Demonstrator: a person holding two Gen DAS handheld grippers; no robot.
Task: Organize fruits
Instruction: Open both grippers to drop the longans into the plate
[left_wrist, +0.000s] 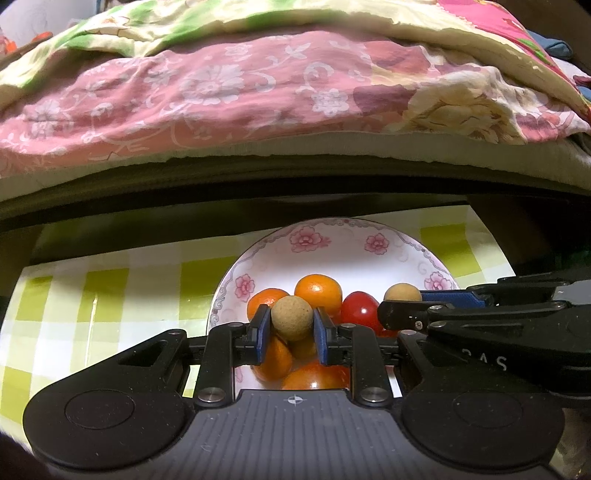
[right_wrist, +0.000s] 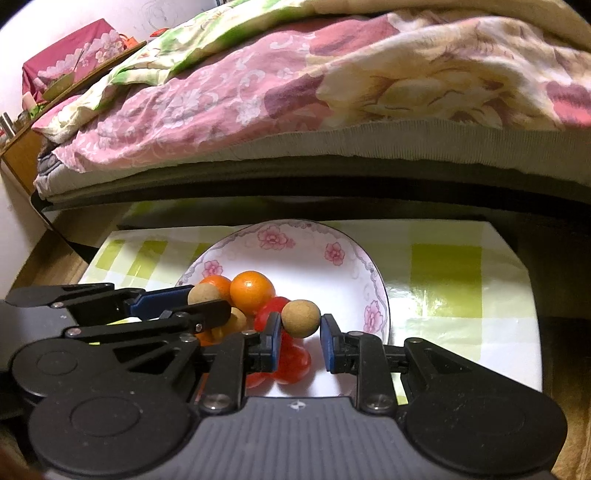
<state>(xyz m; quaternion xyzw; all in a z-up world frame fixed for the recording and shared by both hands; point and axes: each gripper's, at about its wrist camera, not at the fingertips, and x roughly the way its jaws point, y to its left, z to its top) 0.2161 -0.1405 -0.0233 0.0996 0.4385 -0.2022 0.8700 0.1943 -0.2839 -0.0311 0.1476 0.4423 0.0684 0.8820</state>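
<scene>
- Fruits (left_wrist: 318, 292) heaped in floral plate (left_wrist: 332, 236) on checkered worktop (left_wrist: 107, 295), near bed (left_wrist: 258, 92).
- Left tool (left_wrist: 291, 321) clamped on tan longan (left_wrist: 291, 318) above heap.
- Right tool (right_wrist: 300, 322) parted, second longan (right_wrist: 301, 318) against left pad only.

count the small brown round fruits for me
3 brown fruits: one in the left gripper, one between the right gripper's fingers, one on the plate beside the oranges. More may hide under the pile.
</scene>
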